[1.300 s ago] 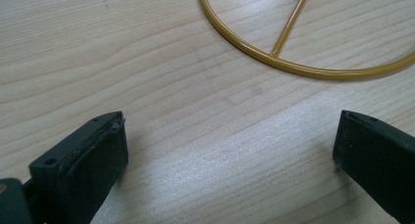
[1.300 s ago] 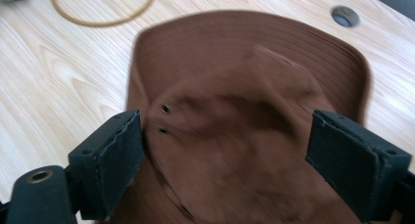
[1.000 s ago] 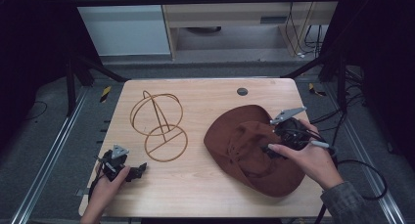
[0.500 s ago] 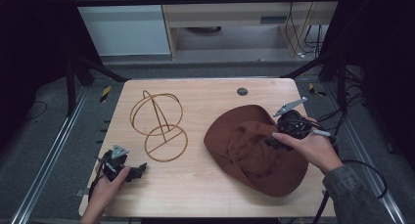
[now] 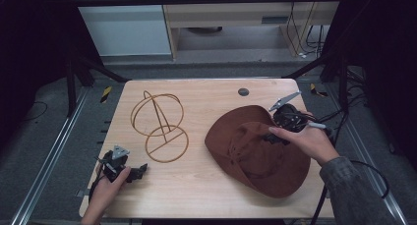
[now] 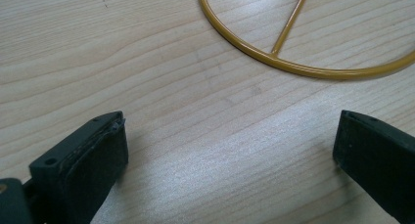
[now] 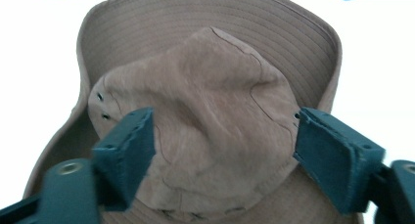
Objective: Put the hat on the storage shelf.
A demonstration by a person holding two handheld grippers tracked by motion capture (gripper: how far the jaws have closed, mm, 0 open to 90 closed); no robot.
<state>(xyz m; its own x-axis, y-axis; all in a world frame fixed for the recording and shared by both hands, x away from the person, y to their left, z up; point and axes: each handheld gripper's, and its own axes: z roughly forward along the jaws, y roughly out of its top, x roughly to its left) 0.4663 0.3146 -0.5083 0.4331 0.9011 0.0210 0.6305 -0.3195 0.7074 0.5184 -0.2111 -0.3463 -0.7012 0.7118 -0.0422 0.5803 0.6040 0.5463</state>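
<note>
A: The wooden table (image 5: 196,195) sits in a dim room with dark floor around it, and everything on it can be placed from the brown hat (image 5: 255,156). The hat is the biggest thing, lying crown up on the table's right half with its brim spread flat on the wood

B: And the wire hat stand (image 5: 160,129)?

A: Well to the left of the hat, upright, its round base flat on the table and its looped top bare. Nothing hangs on it, so I judge the main job, getting the hat onto the stand, is yet to be done

B: What is the right gripper (image 5: 275,136) doing?

A: It hovers over the hat's crown, on the side away from the stand. In the right gripper view its jaws stand wide on either side of the crown (image 7: 210,116), and I see no pad pressing into the cloth. They have just been opening slightly after closing a little; the crown is between them but not gripped

B: So the pick-up has not happened?

A: As I read it, no. The hat lies slack on the wood: grasp, lift, carry and placing all remain

B: And the left gripper (image 5: 132,172)?

A: Far to the left of the hat, low over the table just in front of the stand's base ring (image 6: 303,67), jaws wide apart with bare wood between them, holding nothing
</note>
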